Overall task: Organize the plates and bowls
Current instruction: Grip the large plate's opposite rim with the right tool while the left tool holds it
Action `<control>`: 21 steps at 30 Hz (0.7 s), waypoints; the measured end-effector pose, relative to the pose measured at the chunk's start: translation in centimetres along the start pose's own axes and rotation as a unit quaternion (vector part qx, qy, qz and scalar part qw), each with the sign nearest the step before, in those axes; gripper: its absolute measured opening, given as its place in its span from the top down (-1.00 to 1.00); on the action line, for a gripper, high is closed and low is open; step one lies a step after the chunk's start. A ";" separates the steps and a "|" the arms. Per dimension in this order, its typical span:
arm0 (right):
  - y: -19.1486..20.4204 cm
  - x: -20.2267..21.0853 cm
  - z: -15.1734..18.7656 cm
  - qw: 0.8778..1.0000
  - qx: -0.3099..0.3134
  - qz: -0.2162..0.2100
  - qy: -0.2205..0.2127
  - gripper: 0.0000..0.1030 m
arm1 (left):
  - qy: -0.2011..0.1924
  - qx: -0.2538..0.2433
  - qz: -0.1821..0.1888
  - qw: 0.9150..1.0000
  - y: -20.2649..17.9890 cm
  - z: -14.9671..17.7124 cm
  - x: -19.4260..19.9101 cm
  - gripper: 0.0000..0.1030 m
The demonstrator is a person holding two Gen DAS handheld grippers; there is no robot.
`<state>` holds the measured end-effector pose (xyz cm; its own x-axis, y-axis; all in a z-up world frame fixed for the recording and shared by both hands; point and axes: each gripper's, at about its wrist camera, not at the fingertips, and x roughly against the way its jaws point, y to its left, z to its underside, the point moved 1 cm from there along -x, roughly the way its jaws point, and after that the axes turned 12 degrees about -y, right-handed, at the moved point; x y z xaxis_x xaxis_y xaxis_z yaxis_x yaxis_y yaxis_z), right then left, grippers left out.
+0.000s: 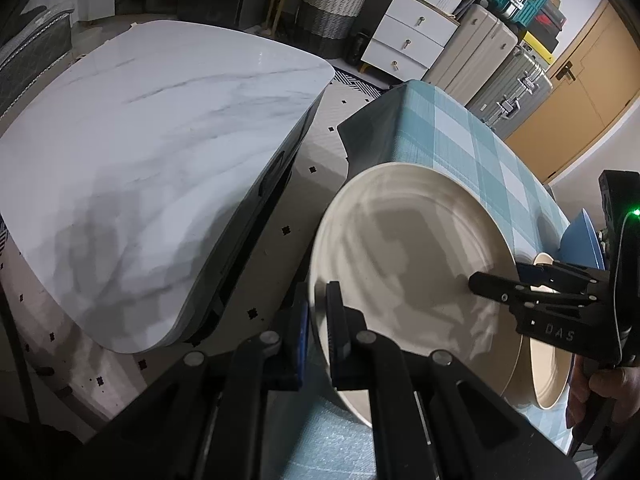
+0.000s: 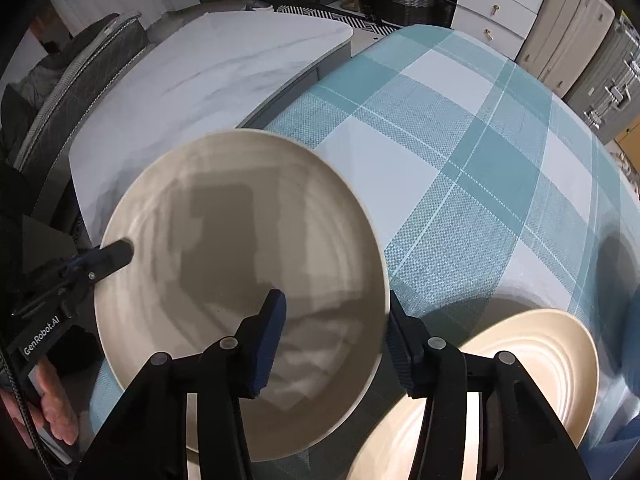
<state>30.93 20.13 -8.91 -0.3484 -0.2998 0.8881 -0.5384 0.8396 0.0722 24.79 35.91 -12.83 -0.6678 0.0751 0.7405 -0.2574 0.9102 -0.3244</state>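
Observation:
A large cream plate [image 1: 412, 248] [image 2: 240, 240] hangs tilted above the near left corner of the checked tablecloth [image 2: 460, 140]. My left gripper [image 1: 318, 316] [image 2: 114, 254] is shut on the plate's left rim. My right gripper [image 2: 336, 320] [image 1: 500, 276] straddles the opposite rim, one finger over the plate's face and the other outside the edge. Its jaws stand apart and the pads do not visibly press. A second cream plate with ribbed rings [image 2: 520, 380] [image 1: 548, 360] lies on the cloth under the right gripper. A blue dish [image 1: 580, 236] shows behind it.
A white marble table [image 1: 140, 160] [image 2: 220, 60] stands left of the clothed table, with a strip of tiled floor [image 1: 316, 152] between them. Suitcases [image 1: 492, 60], white drawers [image 1: 412, 28] and a woven basket [image 1: 332, 12] line the far wall. A hand [image 2: 56, 404] holds the left gripper.

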 end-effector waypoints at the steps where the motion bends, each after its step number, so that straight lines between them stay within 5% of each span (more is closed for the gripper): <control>1: -0.1 0.1 0.0 1.000 0.002 0.003 -0.002 0.21 | 0.000 0.001 0.001 1.000 0.1 0.0 0.0 0.90; 10: -1.0 1.2 1.0 1.000 -0.006 -0.009 -0.010 0.64 | 0.012 0.054 0.046 0.997 1.6 0.3 -0.6 0.84; 21: -1.2 2.5 1.1 0.999 -0.019 -0.030 -0.034 0.79 | 0.016 0.074 0.047 0.996 2.0 0.5 -0.6 0.83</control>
<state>29.90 17.88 -7.31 -0.3685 -0.3790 0.8488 -0.5313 0.8352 0.1423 24.36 37.43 -14.24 -0.6719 0.1712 0.7206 -0.2968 0.8291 -0.4737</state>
